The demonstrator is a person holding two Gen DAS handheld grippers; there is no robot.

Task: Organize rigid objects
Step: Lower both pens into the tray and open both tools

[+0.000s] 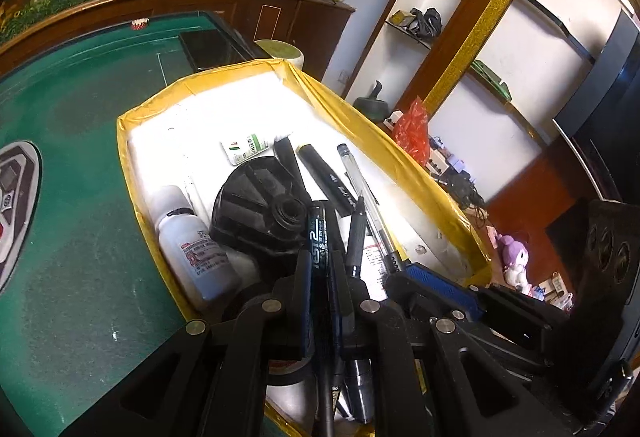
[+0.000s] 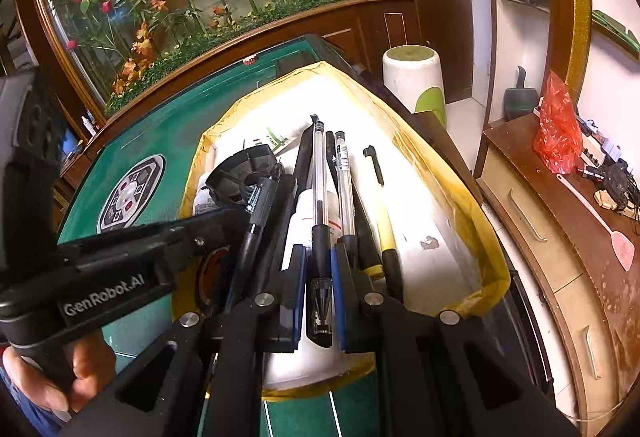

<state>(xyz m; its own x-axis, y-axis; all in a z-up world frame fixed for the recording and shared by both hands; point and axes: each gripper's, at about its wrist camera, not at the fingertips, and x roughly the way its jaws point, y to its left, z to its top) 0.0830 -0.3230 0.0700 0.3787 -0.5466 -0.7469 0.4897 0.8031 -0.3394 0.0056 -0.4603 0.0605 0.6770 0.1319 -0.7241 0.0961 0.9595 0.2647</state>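
Note:
A white foam box with a yellow taped rim (image 1: pixel 400 153) lies on the green table. In the left wrist view my left gripper (image 1: pixel 322 269) is shut on a dark marker pen (image 1: pixel 318 237) with pale lettering, held low over the box's near end. In the right wrist view my right gripper (image 2: pixel 319 269) is shut on a clear ballpoint pen (image 2: pixel 320 233) with a black grip, its tip pointing back at the camera. The left gripper (image 2: pixel 236 225) also shows there on the left with its dark pen (image 2: pixel 256 213), close beside the right one.
Inside the box lie a white bottle (image 1: pixel 192 245), a black round ribbed part (image 1: pixel 256 205), a small green-and-white carton (image 1: pixel 244 147), a black marker (image 1: pixel 328 177), a clear pen (image 1: pixel 360 181) and a yellow-and-black pen (image 2: pixel 384 213). A person's hand (image 2: pixel 60 377) holds the left handle. A white stool (image 2: pixel 412 81) stands beyond.

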